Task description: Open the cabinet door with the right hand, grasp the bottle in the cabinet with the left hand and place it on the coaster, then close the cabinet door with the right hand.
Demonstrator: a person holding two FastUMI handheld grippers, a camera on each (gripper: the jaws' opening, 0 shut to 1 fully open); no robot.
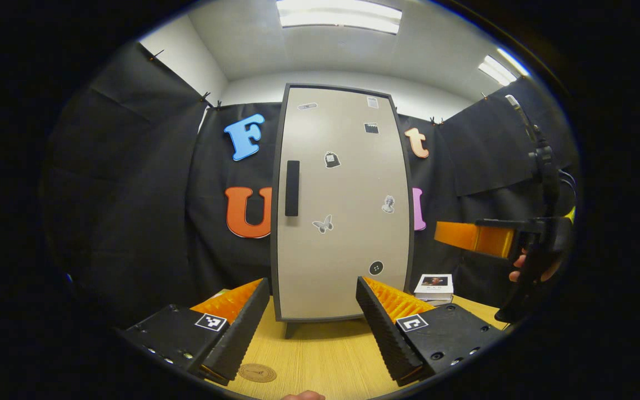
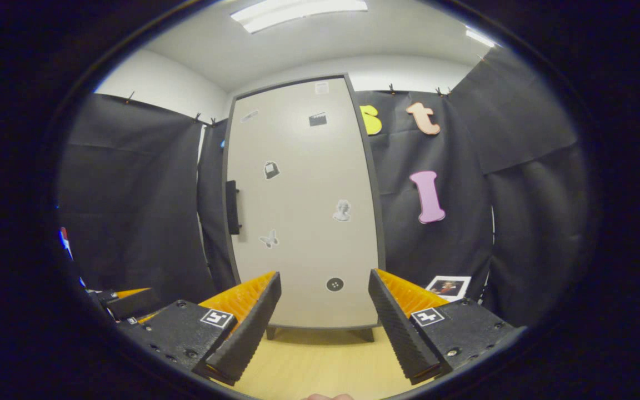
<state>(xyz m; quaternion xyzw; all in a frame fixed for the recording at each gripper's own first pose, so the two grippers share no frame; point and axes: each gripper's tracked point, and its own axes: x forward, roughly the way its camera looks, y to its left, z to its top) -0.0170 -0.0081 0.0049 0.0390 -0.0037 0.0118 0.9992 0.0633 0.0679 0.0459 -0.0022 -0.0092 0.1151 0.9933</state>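
1. Both sets of jaws are found spread wide and empty: the left gripper (image 1: 313, 319) and the right gripper (image 2: 324, 322) are each held above the wooden table (image 1: 320, 350).
2. The cabinet (image 1: 342, 205) is observed straight ahead of both, its door shut, the black handle (image 1: 292, 188) on its left edge.
3. The bottle is not visible behind the shut door.
4. A round coaster (image 1: 257, 373) is noted on the table, just beside the left gripper's left finger.
5. A small box (image 1: 434, 286) is seen right of the cabinet.

Tall beige cabinet (image 1: 342, 205) upright on far table, door (image 1: 348, 222) shut, black handle (image 1: 292, 188) at left edge, round coaster (image 1: 257, 373) lying near, left
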